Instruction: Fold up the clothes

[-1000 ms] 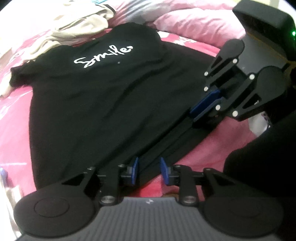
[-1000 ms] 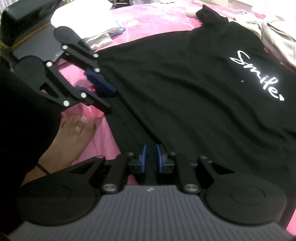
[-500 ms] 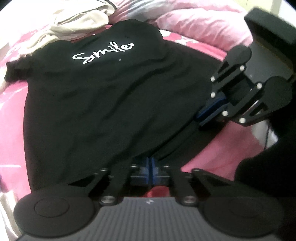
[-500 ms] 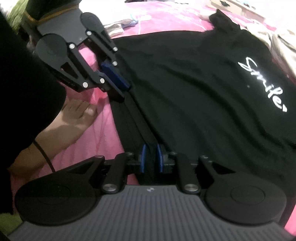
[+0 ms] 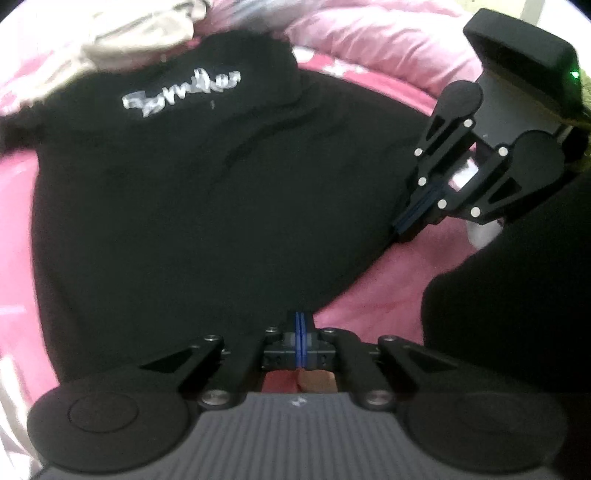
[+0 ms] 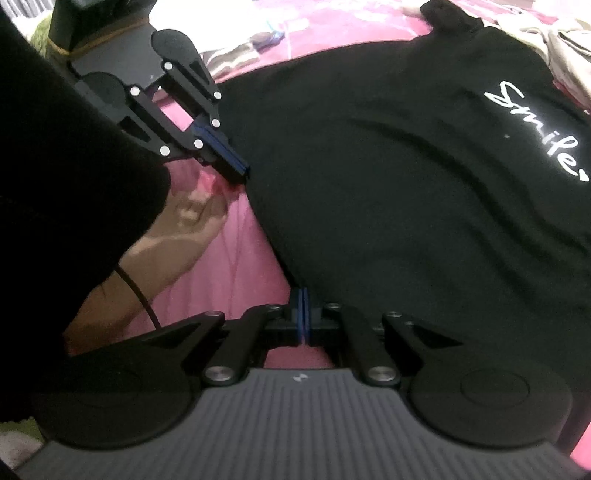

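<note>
I see the pink bed cover (image 6: 236,269) filling the lower middle of the right wrist view, and on it lies the black T-shirt (image 6: 388,177), spread out with the chest print toward the right edge of the frame. In the left wrist view the same shirt takes the whole centre, a little blurred. At the upper left of that view a beige garment (image 5: 140,33) lies just beside the collar.

I judge the shirt as light, soft and without any stiffness, so it will sag and drag on the cover; a grip on the hem, at two points apart, is the good place.

The left gripper (image 5: 299,325) is closed on the hem at the bottom centre of its frame. The right gripper (image 6: 303,306) is also closed on the hem, pads pressed together on the cloth
</note>
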A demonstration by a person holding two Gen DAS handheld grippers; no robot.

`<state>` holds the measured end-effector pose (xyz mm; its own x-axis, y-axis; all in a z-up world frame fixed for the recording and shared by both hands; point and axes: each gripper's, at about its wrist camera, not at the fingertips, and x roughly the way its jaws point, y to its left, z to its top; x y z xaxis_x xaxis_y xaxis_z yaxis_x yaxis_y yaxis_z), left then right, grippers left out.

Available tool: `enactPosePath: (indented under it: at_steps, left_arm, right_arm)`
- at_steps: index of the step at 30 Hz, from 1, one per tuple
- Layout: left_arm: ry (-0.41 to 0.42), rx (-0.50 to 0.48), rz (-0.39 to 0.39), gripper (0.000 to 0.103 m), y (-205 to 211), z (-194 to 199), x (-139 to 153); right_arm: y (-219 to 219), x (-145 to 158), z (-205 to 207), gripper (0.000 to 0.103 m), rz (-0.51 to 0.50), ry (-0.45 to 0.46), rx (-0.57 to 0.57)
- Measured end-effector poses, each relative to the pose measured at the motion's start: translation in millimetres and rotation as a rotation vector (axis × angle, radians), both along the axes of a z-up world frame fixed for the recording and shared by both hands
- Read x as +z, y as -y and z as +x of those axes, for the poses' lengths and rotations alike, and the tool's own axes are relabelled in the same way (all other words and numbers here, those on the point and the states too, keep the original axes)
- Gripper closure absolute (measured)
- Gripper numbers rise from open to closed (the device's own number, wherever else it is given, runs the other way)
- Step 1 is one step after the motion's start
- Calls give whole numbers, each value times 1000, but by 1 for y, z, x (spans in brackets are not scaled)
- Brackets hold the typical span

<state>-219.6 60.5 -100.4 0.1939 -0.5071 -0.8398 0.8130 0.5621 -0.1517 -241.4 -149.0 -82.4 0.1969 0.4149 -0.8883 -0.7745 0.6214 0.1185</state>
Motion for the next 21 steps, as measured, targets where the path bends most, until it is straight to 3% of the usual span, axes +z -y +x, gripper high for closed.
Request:
enactPosePath:
  at_steps: [5, 7, 10, 12, 15, 18, 19, 21]
  left_arm:
    - [-50, 18, 14, 91, -13, -6, 1]
    - [-67, 98, -49, 86, -31, 0, 15]
    - [-75, 284, -183, 79, -56, 18, 28]
    - [-72, 354, -116, 79, -57, 28, 18]
    - [-50, 387, -36, 81, -62, 30, 2]
    - [-72, 428, -32, 77, -71, 29, 6]
    - [-61, 442, -40, 71, -73, 28, 10]
    - [-42, 475, -59, 57, -75, 31, 13]
  right_arm:
    - [10, 2, -4, 100, 0, -74, -57]
    - [28, 16, -3, 100, 41, -93, -141]
    - [65, 35, 12, 100, 123, -84, -372]
    - [78, 34, 21, 100, 79, -66, -468]
    - [91, 3, 24, 100, -173, -202, -503]
    - [121, 1, 17, 99, -251, -341, -580]
    - [127, 8, 14, 97, -309, -308, -598]
    - [133, 26, 13, 96, -311, -227, -630]
